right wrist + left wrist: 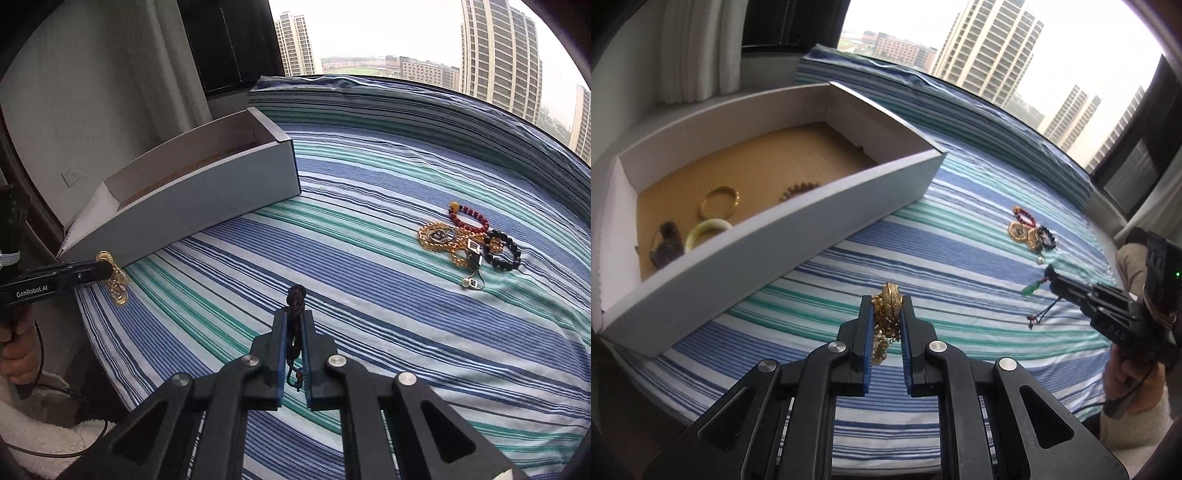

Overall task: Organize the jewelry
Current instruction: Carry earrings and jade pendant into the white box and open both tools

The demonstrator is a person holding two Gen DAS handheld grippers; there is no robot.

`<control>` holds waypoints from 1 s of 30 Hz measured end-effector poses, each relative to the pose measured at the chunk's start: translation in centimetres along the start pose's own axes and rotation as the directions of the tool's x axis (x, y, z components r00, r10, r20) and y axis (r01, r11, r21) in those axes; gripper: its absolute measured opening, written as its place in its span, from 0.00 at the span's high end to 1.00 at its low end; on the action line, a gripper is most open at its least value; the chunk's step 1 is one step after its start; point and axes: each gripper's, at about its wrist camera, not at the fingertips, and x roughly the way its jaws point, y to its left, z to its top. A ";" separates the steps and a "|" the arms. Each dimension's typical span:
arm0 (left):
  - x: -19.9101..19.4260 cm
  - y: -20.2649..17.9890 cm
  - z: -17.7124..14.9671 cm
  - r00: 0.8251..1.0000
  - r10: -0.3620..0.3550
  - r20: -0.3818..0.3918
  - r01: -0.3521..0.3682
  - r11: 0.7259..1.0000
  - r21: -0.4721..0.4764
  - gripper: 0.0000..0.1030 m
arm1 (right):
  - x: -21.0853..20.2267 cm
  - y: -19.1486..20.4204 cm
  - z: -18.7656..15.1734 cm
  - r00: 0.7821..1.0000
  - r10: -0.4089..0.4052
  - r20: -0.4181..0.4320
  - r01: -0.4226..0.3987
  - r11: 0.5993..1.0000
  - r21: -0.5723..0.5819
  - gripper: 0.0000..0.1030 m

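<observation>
The gold chain piece hangs pinched between the pads of the left gripper, lifted above the striped bedsheet just short of the white box, whose near wall lies toward ten o'clock in the left wrist view. The right gripper is clamped on a dark braided cord with a green pendant dangling below it. By the look of it the sorting is about half done: a gold bangle, a pale jade bangle, a beaded bracelet and a dark piece already lie in the box. A cluster remains at one o'clock in the right wrist view: a red bead bracelet, a black bead bracelet and tangled gold chains. The box's tall wall stands between both held pieces and its floor.
</observation>
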 end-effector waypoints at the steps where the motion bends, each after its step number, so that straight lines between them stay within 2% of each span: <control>1: -0.8 0.9 0.8 1.000 0.020 0.021 -0.020 1.000 -0.010 0.89 | 0.2 0.9 1.1 1.000 0.017 0.013 -0.017 1.000 -0.019 0.93; 5: -2.5 4.7 4.5 0.991 0.110 0.081 -0.105 0.993 -0.056 0.89 | 0.5 4.9 6.2 0.992 0.098 0.074 -0.090 0.991 -0.100 0.93; 10: -1.6 8.4 8.8 0.981 0.175 0.086 -0.165 0.980 -0.112 0.89 | 2.3 9.9 13.3 0.976 0.163 0.145 -0.132 0.971 -0.199 0.93; 16: -1.0 9.6 10.2 0.971 0.209 0.114 -0.195 0.973 -0.120 0.89 | 5.7 12.5 19.3 0.970 0.186 0.156 -0.153 0.967 -0.202 0.93; 20: -1.4 9.0 9.6 0.964 0.228 0.136 -0.214 0.970 -0.112 0.89 | 5.9 13.1 19.8 0.968 0.202 0.151 -0.170 0.964 -0.205 0.93; 30: -2.4 6.1 8.0 0.945 0.278 0.172 -0.272 0.961 -0.054 0.89 | 3.8 13.3 17.2 0.970 0.199 0.141 -0.165 0.961 -0.224 0.93</control>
